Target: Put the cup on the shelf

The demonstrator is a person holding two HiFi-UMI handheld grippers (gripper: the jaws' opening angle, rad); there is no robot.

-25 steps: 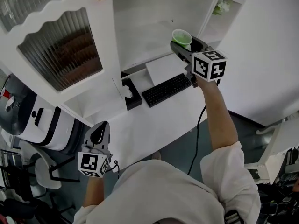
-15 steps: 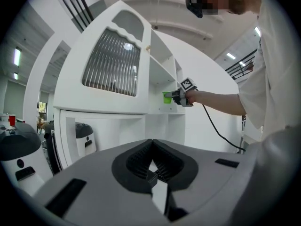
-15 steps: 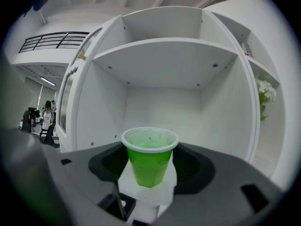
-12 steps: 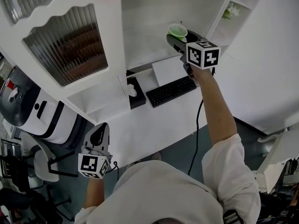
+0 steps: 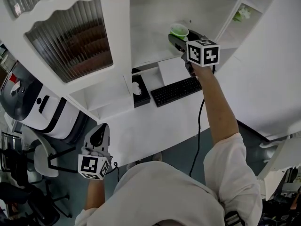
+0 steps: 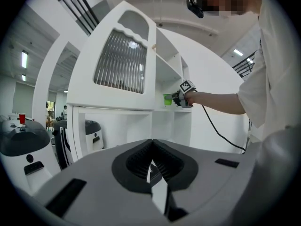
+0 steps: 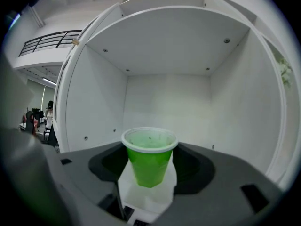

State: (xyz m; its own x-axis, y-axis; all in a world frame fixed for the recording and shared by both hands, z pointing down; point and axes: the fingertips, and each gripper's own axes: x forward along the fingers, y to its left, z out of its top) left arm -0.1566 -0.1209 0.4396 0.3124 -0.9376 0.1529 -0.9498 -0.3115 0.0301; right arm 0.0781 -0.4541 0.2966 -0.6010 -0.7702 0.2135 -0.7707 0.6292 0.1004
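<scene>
A green plastic cup [image 5: 179,30] stands upright between the jaws of my right gripper [image 5: 181,37], which is shut on its sides. The cup [image 7: 149,157] is held at the mouth of the open white shelf compartment [image 7: 164,102], with the compartment floor [image 5: 150,46] showing just below it; I cannot tell whether its base touches. In the left gripper view the cup [image 6: 168,99] appears far off at the cabinet. My left gripper [image 5: 98,136] hangs low near the desk's front edge, its jaws [image 6: 151,147] shut and empty.
Under the shelf, the white desk [image 5: 155,121] carries a black keyboard [image 5: 176,91], a black tissue box [image 5: 140,91] and a white sheet [image 5: 171,69]. A ribbed-glass cabinet door [image 5: 70,36] hangs left of the compartment. A white machine [image 5: 33,107] and a chair [image 5: 33,164] stand at the left.
My right gripper has carried the cup forward, deeper toward the shelf compartment. The left gripper has stayed where it was.
</scene>
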